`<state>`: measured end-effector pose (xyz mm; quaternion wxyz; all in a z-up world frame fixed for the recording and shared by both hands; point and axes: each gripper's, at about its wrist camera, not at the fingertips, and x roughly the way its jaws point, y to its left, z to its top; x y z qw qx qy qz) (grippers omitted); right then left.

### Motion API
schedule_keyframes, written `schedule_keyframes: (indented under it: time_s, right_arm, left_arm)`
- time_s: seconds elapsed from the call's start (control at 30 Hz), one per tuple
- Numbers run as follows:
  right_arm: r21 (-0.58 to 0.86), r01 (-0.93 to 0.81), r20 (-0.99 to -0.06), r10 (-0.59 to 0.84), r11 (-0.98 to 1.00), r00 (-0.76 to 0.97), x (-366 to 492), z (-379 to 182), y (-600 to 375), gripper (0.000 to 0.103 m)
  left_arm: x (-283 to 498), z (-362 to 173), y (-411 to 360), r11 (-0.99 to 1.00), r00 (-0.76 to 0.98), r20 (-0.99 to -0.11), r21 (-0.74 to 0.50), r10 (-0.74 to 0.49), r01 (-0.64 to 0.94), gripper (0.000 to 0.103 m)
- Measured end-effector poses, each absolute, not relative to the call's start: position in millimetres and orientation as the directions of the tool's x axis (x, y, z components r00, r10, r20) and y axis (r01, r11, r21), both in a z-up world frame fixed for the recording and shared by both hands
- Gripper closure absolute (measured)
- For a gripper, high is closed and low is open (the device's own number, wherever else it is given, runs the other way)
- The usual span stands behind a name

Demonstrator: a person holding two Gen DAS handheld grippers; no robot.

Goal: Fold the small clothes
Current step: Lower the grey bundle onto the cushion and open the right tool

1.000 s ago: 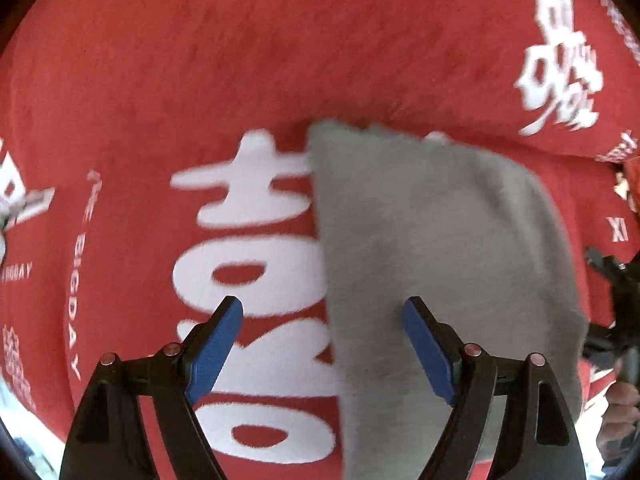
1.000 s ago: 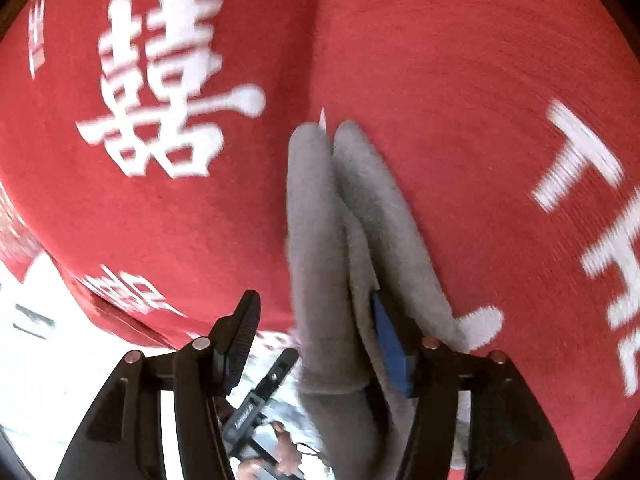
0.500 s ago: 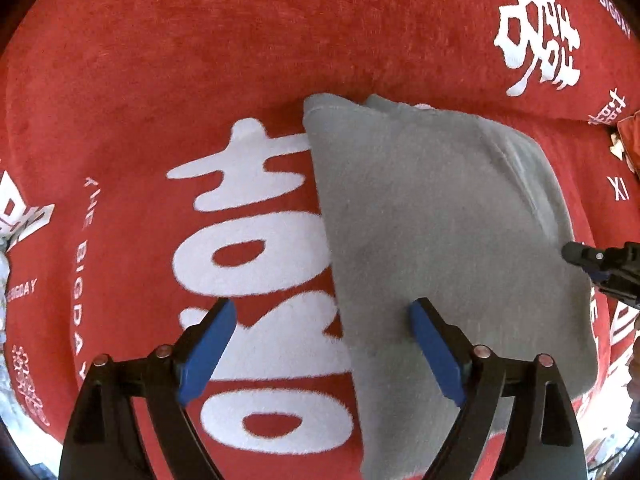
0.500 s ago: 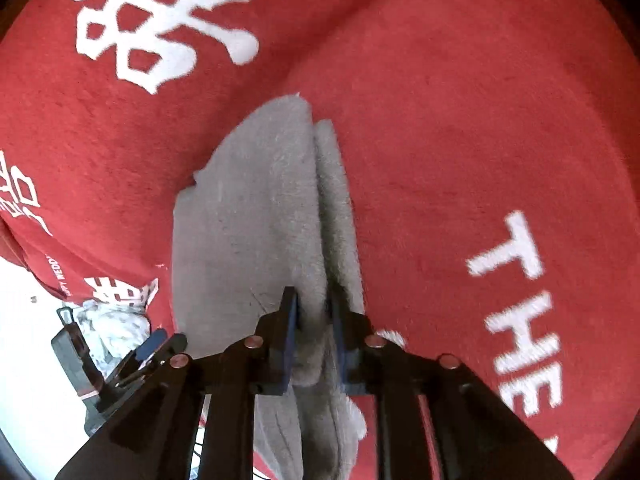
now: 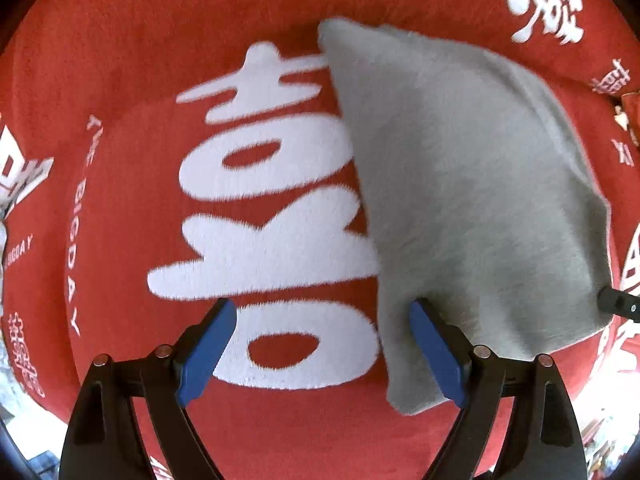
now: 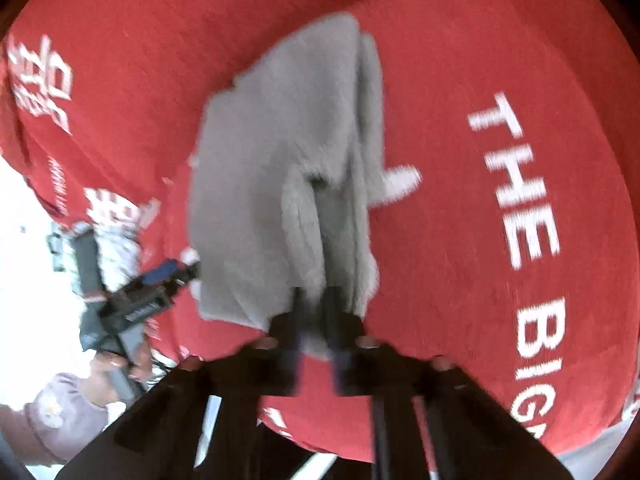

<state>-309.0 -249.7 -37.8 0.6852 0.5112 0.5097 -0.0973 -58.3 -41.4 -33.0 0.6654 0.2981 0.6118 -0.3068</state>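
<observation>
— So, biggest thing first: why do we have the red cloth (image 5: 132, 80) spread under everything?

— We reckon it gives us a soft, flat bed on the desk to fold on. Its large white character (image 5: 272, 216) makes a handy landmark, so let's place everything against that.

— Then where is the grey garment (image 5: 460, 184)?

— In the left wrist view it lies against the right side of the white character, its long edge covering the ends of the strokes and one corner pointing past the character's top. It rests mostly flat, though the side away from the character is drawn up, since that's where we hold it.

— Held by which tool?

— By our right gripper (image 6: 316, 320). Its jaws are clenched on a bunched edge of the garment, and we can see doubled layers running up from them. We judge we're pinching that edge so we can carry it over toward the character and make the fold.

— And our left gripper (image 5: 324, 344)?

— Released, jaws standing wide, holding nothing. One blue pad (image 5: 204, 352) sits over the character's lowest stroke, the other over the garment's near corner. We think it straddles that edge so it can pin or take the corner while the other side comes across.

— What's that beside the garment in the right wrist view?

— Our left gripper again, with the hand (image 6: 116, 376) gripping its handle, sleeve showing.
</observation>
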Motion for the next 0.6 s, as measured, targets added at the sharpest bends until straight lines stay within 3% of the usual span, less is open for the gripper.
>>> schedule_keyframes:
  time_s: [0.2, 0.33, 0.47, 0.6]
  right_arm:
    - [0.563, 0.714, -0.823, 0.364, 0.416, 0.437, -317, -64, -251, 0.093]
    - [0.528, 0.736, -0.846, 0.339, 0.424, 0.412, -319, -64, -248, 0.082]
    - [0.503, 0.75, -0.862, 0.319, 0.429, 0.395, -314, -60, -242, 0.081]
    - [0.468, 0.774, -0.881, 0.287, 0.426, 0.375, -311, -58, -236, 0.073]
  left_arm:
    - [-55, -53, -21, 0.651, 0.068, -0.995, 0.096, 0.069, 0.753, 0.014]
    - [-57, -50, -11, 0.665, 0.057, -0.998, 0.069, 0.04, 0.744, 0.014]
    - [-58, -49, -11, 0.671, 0.042, -0.999, 0.045, 0.02, 0.74, 0.014]
    - [-57, -39, -12, 0.687, 0.038, -0.999, 0.017, -0.014, 0.727, 0.014]
